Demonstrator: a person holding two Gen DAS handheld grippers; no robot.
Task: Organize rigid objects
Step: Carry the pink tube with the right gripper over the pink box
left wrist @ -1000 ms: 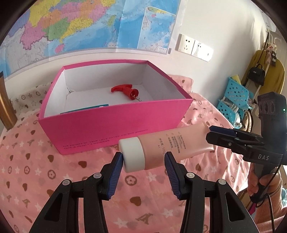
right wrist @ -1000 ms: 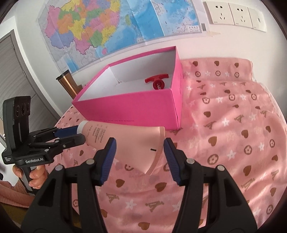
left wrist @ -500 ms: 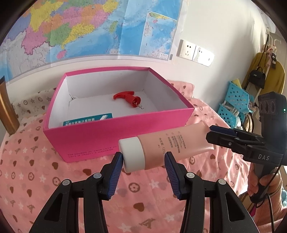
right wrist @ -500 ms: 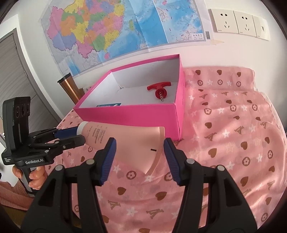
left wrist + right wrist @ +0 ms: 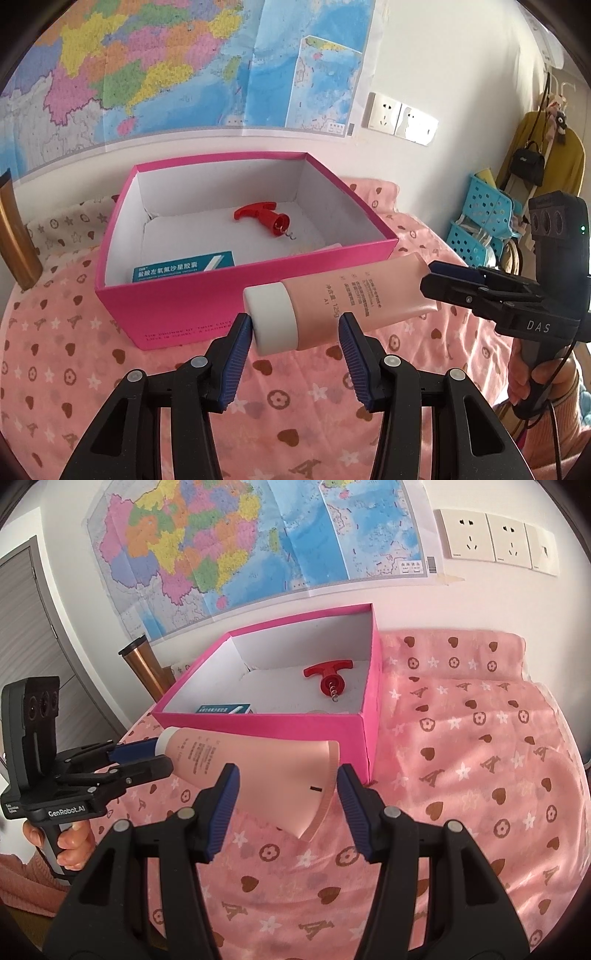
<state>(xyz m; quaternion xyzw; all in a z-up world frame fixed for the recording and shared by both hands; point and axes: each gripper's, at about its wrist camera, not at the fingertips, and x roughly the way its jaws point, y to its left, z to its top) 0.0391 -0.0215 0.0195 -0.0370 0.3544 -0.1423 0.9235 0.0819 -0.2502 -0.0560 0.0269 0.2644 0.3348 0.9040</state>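
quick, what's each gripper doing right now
Left gripper: shut on the tube, at its white cap end.
Right gripper: shut on the tube, at its flat crimped end.

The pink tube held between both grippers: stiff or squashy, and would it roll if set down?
The pink tube probably gives under pressure: its body tapers to a flat crimped end. The round white cap looks rigid. It might roll slightly, though the flat end likely stops it.

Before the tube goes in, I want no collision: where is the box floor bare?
In the pink box, the floor is bare between the red corkscrew and the near wall, right of the teal packet. The left front corner is crowded.
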